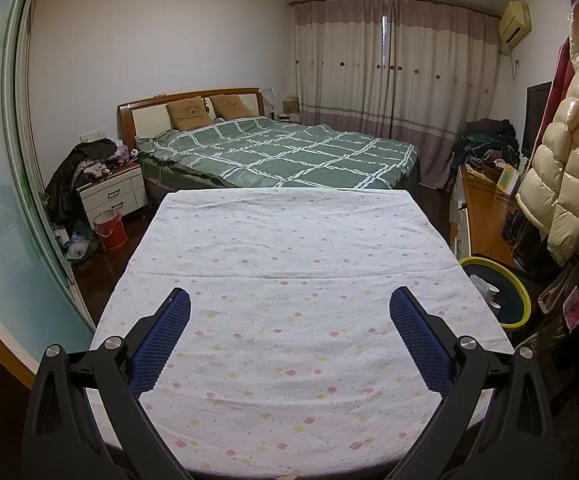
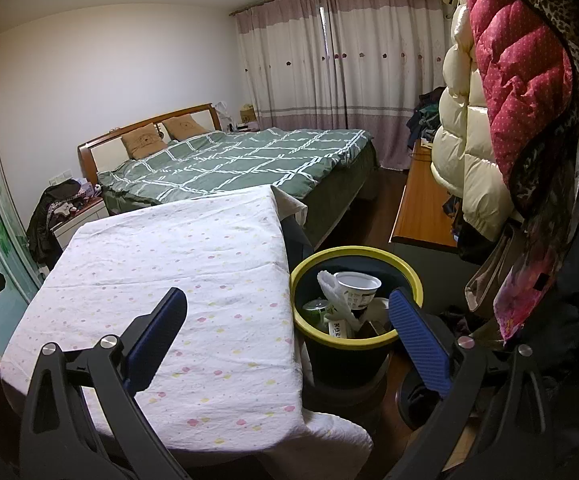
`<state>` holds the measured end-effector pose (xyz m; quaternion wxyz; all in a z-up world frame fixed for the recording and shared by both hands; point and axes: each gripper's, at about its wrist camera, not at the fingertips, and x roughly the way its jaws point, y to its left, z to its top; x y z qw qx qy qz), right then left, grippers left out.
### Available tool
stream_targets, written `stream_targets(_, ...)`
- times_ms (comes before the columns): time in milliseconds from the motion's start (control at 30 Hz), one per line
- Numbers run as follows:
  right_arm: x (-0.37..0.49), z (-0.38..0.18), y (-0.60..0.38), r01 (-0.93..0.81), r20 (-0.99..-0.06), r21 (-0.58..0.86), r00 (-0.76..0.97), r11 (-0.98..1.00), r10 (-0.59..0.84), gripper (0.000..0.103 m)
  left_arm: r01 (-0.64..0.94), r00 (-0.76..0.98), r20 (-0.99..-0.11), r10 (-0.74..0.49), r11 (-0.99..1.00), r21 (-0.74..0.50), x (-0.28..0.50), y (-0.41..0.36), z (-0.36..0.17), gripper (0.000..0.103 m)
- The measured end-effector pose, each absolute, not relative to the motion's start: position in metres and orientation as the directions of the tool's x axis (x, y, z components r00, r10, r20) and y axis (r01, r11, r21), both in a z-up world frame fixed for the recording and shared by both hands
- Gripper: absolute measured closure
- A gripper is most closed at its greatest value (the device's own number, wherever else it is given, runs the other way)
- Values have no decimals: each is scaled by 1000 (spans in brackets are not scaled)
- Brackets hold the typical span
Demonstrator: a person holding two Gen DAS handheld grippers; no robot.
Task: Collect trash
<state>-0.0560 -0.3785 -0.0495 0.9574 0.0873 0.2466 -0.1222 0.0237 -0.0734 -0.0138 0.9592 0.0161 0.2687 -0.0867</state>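
Observation:
A dark bin with a yellow rim [image 2: 405, 276] stands on the floor right of the table; it also shows in the left wrist view [image 1: 523, 298]. It holds trash: a white cup [image 2: 356, 286], white wrappers [image 2: 331, 294] and a small carton [image 2: 339, 328]. The table [image 1: 289, 280] wears a white flowered cloth with nothing on it; it also shows in the right wrist view [image 2: 177, 260]. My left gripper [image 1: 289, 306] is open and empty over the cloth. My right gripper [image 2: 289, 308] is open and empty, above the table's right edge and the bin.
A bed with a green checked quilt [image 1: 281, 152] lies behind the table. A nightstand [image 1: 113, 192] and a red bucket [image 1: 109, 230] stand at the left. A wooden desk [image 2: 421, 204] and hanging coats [image 2: 489, 120] crowd the right side.

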Motion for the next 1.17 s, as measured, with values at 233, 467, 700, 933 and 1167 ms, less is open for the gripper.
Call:
stream_targets(233, -56, -50, -378, 278, -493, 108, 849, 955, -192, 7, 174, 841, -519, -156, 985, -15, 23, -74, -14, 5)
stream_targets(467, -56, -50, -378, 277, -495, 108, 848, 955, -190, 7, 173, 841, -518, -156, 985, -15, 23, -74, -15, 5)
stream_targets(700, -55, -50, -379, 278, -496, 109, 847, 954, -190, 7, 182, 842, -514, -164, 983, -16, 23, -74, -16, 5)
stream_targets(933, -53, -53, -377, 273, -502, 117, 846, 955, -181, 7, 195, 830, -528, -180, 980, -27, 29, -75, -18, 5)
stream_targets(1167, 9, -48, -370, 168, -522, 158, 851, 973, -62, 7, 170, 780, -604, -163, 984, -46, 111, -63, -45, 5)
